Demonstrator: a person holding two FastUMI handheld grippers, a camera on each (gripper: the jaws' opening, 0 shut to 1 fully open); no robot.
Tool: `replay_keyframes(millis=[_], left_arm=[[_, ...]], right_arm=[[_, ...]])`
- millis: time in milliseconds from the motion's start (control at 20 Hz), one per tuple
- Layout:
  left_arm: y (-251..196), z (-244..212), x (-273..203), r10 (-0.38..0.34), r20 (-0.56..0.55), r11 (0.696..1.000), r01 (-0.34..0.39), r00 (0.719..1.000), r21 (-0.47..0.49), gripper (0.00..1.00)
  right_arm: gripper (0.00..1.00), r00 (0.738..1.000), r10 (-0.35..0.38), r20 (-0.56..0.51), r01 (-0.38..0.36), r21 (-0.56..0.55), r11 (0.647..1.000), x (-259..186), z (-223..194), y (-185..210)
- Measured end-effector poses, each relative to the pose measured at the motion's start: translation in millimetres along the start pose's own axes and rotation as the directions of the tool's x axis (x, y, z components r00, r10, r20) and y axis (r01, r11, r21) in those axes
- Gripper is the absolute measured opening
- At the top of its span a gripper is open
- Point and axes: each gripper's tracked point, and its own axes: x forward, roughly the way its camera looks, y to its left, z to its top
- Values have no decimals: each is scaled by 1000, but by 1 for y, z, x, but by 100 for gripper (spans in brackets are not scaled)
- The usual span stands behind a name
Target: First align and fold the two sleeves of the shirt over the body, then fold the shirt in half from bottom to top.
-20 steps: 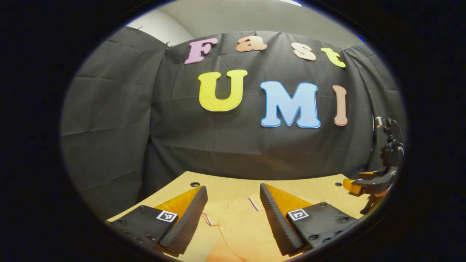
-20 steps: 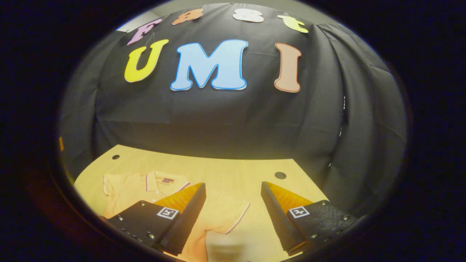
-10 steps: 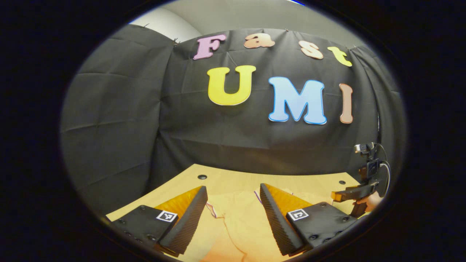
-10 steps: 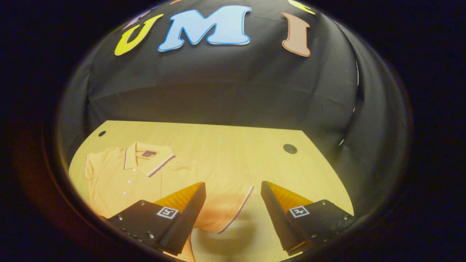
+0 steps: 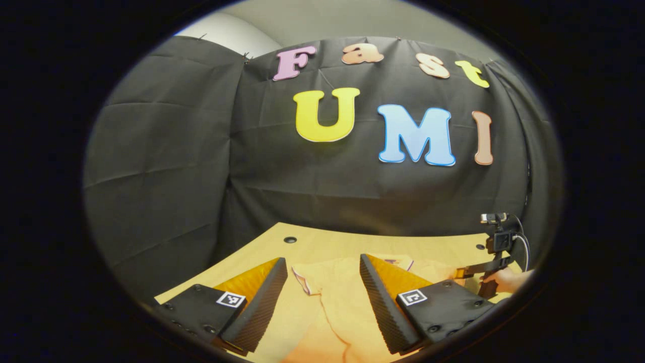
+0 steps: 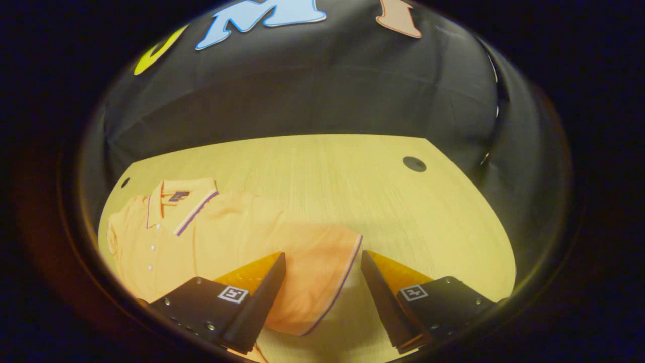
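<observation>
1 orange polo shirt [image 6: 221, 237], flat on the wooden table [image 6: 352, 171], collar toward the booth wall. Right gripper [image 6: 322, 262]: fingers spread apart above the edge of 1 sleeve [image 6: 322, 267], holding nothing. Left gripper [image 5: 322, 267]: fingers likewise apart over the opposite sleeve [image 5: 307, 277]. Person's hand [image 5: 509, 280] visible far right.

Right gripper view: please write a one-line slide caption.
Open right hand-held gripper poised over the striped-cuff sleeve of an orange polo shirt lying on the wooden table.
</observation>
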Motion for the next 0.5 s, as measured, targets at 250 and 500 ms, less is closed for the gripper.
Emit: replay_keyframes(millis=[250,500], left_arm=[[5,-2,-5,2,-10,1000,-2,1000,-8,93],[11,-2,-9,13,-13,1000,-13,1000,-10,93]], right_arm=[[85,1000,15,-13,-15,13,1000,6,-3,3],[45,999,24,-24,-23,53,998,8,0,-2]])
